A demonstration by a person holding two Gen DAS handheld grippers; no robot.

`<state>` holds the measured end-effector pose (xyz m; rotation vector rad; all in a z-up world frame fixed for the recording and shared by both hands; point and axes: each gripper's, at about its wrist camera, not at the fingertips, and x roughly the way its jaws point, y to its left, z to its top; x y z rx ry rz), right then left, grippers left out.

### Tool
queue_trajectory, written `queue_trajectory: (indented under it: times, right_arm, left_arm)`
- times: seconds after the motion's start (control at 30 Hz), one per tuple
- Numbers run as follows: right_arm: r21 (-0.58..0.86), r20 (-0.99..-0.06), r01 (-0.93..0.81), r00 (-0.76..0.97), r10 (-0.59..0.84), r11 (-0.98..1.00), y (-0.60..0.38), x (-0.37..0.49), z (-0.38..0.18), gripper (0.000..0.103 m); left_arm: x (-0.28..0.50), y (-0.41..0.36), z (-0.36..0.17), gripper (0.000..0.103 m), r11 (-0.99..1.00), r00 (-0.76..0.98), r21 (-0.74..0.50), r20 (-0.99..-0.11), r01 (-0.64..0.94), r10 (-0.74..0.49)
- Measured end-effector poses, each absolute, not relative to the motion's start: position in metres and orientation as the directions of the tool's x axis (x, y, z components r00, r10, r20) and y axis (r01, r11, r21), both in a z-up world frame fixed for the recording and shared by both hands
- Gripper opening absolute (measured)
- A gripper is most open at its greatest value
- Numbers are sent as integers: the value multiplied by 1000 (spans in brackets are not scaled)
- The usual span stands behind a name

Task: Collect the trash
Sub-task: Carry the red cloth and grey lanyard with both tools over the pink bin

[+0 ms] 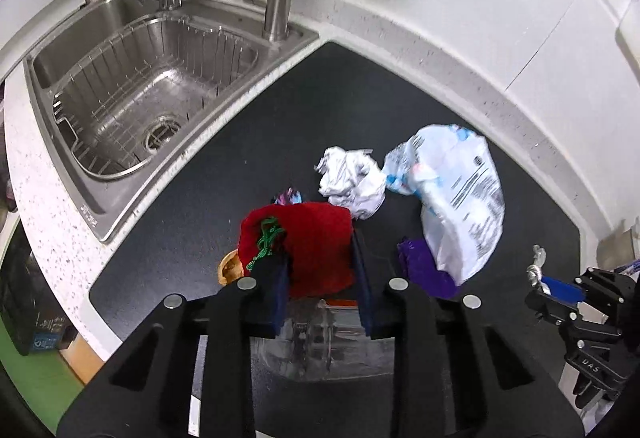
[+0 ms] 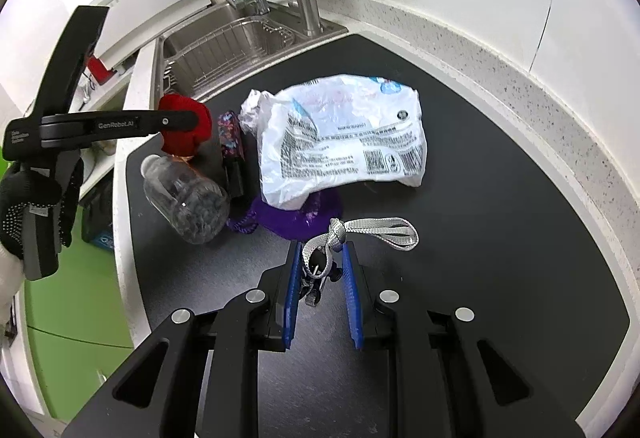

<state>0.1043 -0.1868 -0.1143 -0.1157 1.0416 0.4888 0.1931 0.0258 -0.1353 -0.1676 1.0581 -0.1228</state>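
Observation:
My left gripper (image 1: pixel 320 238) is shut on a red cloth pouch (image 1: pixel 308 242) with a green bead string, held above a clear plastic bottle (image 2: pixel 188 194) lying on the black mat (image 1: pixel 240 158); from the right wrist view the left gripper (image 2: pixel 196 120) shows with the red pouch (image 2: pixel 184 130). My right gripper (image 2: pixel 320 258) is shut on a grey lanyard with a small clip (image 2: pixel 360 232). A white printed plastic bag (image 2: pixel 344 142) lies mid-mat over a purple pouch (image 2: pixel 296 218). Crumpled white paper (image 1: pixel 352 178) lies beside the bag (image 1: pixel 452 190).
A steel sink (image 1: pixel 132 94) with a wire basket and taps lies at the back left. A dark floral pouch (image 2: pixel 230 134) stands near the bottle. A small wooden dish (image 1: pixel 230 268) lies under the red pouch. White speckled counter (image 1: pixel 460 50) rims the mat.

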Motion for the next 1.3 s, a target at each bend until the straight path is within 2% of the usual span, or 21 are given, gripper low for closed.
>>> queue_trajectory:
  times: [0.5, 0.8, 1.1, 1.3]
  right_arm:
    - [112, -786, -521, 475, 396, 846, -152, 82, -50, 20]
    - [134, -738, -664, 428, 522, 735, -74, 47, -18, 20]
    - [178, -739, -840, 229, 633, 512, 66, -2, -40, 20]
    - [218, -789, -901, 63, 611, 375, 163, -42, -106, 20]
  left_arm:
    - [138, 52, -50, 27, 974, 615, -225, -764, 33, -197]
    - [54, 116, -16, 27, 975, 670, -212, -733, -59, -119]
    - [-64, 223, -49, 27, 922, 631, -207, -774, -326, 49]
    - [-147, 291, -119, 27, 829, 532, -212, -838, -518, 118]
